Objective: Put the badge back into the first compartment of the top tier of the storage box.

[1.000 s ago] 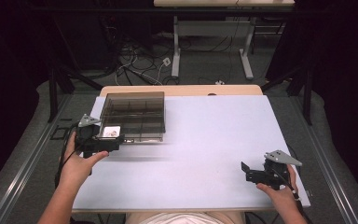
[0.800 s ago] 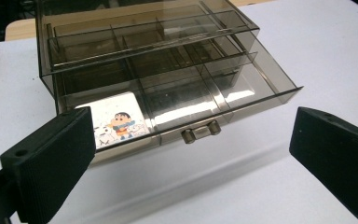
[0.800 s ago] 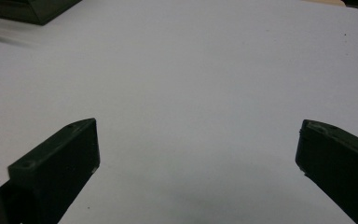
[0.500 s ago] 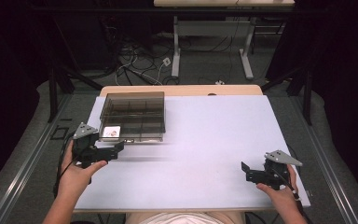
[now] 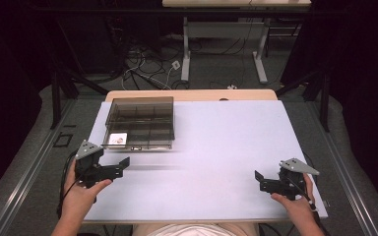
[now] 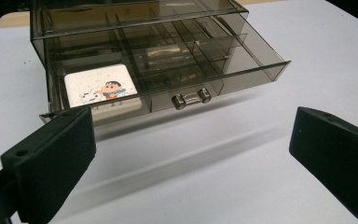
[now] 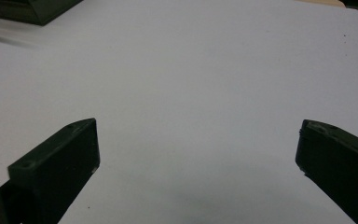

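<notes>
drawer box [image 6: 140, 70] | drawer out, cartoon card [image 6: 101, 88] visible | both grippers wide apart, empty

**A lab recording bay**

Black curtains [image 5: 10, 73] wall in a white table [image 5: 226, 162]. Behind its far edge, loose cables [image 5: 142, 69] lie on grey floor [image 5: 211, 69] beside a desk frame [image 5: 224, 39]; metal rails [image 5: 19, 172] flank both sides.

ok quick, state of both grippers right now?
Left gripper: open, holding nothing, near the drawer box.
Right gripper: open, holding nothing.
</notes>
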Tool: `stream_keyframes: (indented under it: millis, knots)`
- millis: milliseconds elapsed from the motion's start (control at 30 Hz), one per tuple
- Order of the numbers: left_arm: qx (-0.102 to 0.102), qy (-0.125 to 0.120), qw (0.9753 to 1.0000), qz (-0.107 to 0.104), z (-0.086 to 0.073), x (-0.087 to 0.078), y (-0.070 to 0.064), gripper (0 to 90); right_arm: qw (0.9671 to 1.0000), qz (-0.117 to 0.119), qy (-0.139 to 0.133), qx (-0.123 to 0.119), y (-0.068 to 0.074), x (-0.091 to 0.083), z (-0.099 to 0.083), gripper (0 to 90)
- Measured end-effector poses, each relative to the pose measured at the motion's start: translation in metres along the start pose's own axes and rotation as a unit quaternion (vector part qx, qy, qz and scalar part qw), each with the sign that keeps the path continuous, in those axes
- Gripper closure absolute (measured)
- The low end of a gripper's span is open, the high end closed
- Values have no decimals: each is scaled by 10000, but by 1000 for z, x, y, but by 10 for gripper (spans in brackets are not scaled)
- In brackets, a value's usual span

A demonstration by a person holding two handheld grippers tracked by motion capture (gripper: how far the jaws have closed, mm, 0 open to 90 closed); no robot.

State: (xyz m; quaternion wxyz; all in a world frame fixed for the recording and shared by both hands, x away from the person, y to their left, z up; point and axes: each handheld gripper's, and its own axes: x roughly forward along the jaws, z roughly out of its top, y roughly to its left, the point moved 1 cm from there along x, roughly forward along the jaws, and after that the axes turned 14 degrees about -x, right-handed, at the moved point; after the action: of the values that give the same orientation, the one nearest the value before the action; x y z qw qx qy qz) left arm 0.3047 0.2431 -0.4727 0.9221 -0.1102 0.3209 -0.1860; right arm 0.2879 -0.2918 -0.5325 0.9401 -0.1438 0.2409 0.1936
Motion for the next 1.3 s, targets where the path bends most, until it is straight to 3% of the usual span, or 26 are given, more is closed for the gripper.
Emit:
stream_keyframes:
  millis: [133, 567, 900, 933, 967, 1300]
  knots:
    - [23, -29, 9999, 97, -7, 0, 2, 5, 10000, 4, 2, 27, 0, 0, 0, 0]
    - [-83, -210, 9997, 27, -26, 7, 9, 5, 10000, 44, 2, 39, 0, 1, -1, 0]
    - [-49, -98, 9999, 66, -33, 15, 14, 5, 10000, 41, 29, -5, 0, 2, -2, 0]
    - [-47, -93, 9999, 81, -33, 16, 14, 6, 9998, 72, 162, -52, -1, 0, -2, 0]
    - [-47, -78, 9999, 94, -34, 17, 14, 6, 10000, 63, 30, -62, -1, 3, -2, 0]
    - [-40, 132, 9996, 246, -38, 21, 15, 8, 9999, 84, 66, 11, 1, 4, -2, 0]
